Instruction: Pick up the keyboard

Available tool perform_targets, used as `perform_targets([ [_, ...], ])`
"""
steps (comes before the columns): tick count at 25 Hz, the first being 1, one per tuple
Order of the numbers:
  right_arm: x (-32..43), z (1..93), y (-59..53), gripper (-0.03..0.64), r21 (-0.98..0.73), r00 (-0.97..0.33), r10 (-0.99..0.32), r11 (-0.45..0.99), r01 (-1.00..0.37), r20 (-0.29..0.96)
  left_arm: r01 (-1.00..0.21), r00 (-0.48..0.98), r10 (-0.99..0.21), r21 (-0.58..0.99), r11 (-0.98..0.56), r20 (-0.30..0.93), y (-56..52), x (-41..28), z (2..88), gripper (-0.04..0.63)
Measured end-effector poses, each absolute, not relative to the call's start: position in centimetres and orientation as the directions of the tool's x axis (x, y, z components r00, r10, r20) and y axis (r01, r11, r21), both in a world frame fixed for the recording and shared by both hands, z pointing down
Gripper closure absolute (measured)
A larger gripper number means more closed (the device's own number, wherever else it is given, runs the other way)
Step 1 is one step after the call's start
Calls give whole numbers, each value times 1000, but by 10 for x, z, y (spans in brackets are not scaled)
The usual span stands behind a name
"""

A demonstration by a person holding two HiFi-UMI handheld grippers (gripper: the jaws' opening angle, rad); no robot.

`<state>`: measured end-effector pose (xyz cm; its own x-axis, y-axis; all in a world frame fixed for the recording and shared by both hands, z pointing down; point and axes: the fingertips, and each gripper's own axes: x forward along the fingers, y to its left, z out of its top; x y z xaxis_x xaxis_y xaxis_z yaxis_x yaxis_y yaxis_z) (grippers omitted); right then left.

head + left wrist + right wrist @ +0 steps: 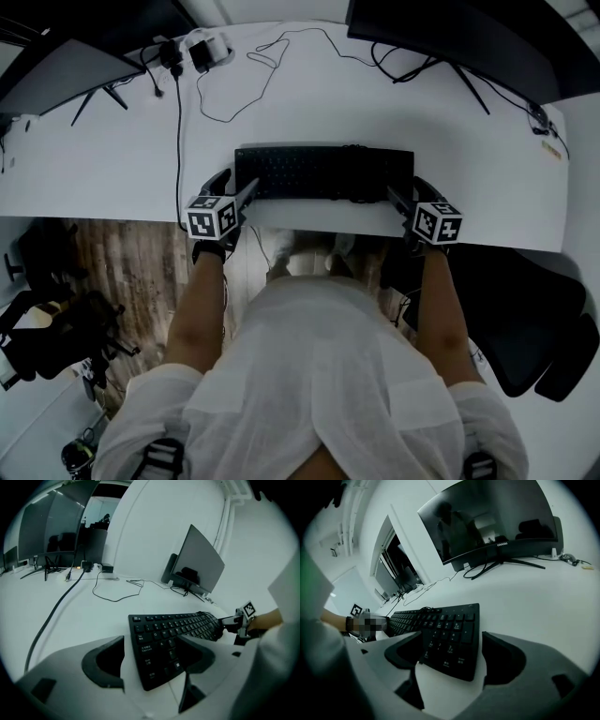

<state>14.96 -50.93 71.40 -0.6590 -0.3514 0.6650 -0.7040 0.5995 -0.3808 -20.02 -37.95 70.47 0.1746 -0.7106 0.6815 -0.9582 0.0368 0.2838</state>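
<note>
The black keyboard [323, 173] lies flat on the white surface [94, 141], near its front edge. The left tongs [236, 186] and the right tongs [411, 193] stand released, one around each end (the pads do not press it).

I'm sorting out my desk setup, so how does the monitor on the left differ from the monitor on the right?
The right monitor has a curved screen; the left monitor looks flat. The right monitor stands behind the keyboard's right end, the left monitor farther off toward the desk's left corner. Both are dark, on thin splayed legs.
</note>
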Motion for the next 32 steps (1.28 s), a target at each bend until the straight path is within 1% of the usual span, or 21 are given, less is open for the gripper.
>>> perform_targets([
  [6,143,723,-513,217,-396,-659,-311,601,-695,684,-955,209,-680,297,13,703,-387,-199,714,264],
  [10,141,722,-513,215,-404,-663,-311,596,-695,681,-950,246,-663,312,-19,707,-392,-194,720,261],
  [13,136,722,-511,195,-408,-672,-309,603,-686,673,-949,236,-678,316,-7,696,-395,-193,719,259],
  [16,137,723,-514,190,-390,-660,-332,599,-700,674,-950,223,-694,312,3,685,-397,-192,719,258],
  [19,142,724,-517,229,-380,-655,-352,595,-708,669,-949,235,-689,317,-9,686,-396,-192,720,259],
  [21,140,722,-517,225,-391,-668,-356,597,-701,653,-948,235,-694,317,-11,681,-396,-191,720,258],
  [23,138,721,-514,206,-386,-678,-365,611,-691,638,-950,226,-708,311,-9,669,-397,-191,719,258],
  [28,134,725,-512,179,-316,-652,-392,641,-700,649,-956,208,-716,293,-5,666,-398,-191,720,258],
  [30,135,726,-513,180,-322,-652,-390,636,-701,650,-956,208,-715,294,-4,667,-398,-191,720,258],
  [32,137,724,-515,201,-344,-656,-393,617,-708,644,-956,205,-716,293,-1,668,-399,-191,721,258],
])
